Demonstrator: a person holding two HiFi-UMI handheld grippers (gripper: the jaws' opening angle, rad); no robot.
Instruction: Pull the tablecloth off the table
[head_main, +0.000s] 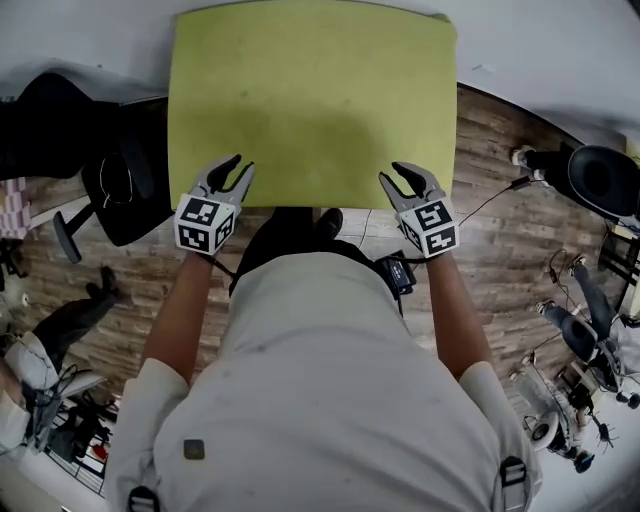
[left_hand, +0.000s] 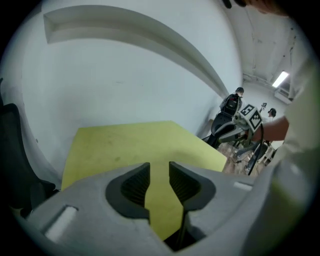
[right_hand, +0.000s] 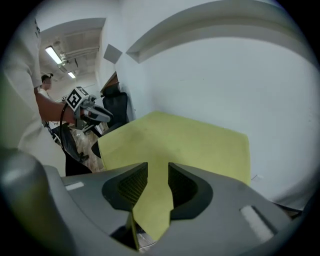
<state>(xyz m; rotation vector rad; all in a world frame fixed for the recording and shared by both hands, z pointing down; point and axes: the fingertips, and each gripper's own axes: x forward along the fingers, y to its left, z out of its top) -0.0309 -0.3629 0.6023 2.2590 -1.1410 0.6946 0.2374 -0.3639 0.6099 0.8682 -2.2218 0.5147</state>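
Observation:
A yellow-green tablecloth covers the table and lies flat against the white wall. My left gripper sits at the cloth's near edge on the left, and my right gripper at the near edge on the right. In the left gripper view the left gripper has its ribbed pads apart, with the cloth showing through the gap. In the right gripper view the right gripper stands the same way. The cloth's near edge runs down between its jaws, and neither pad presses on it.
A black office chair stands left of the table and another dark chair at the right. Cables trail over the wooden floor. More gear and seated people crowd both lower corners. A person stands far off.

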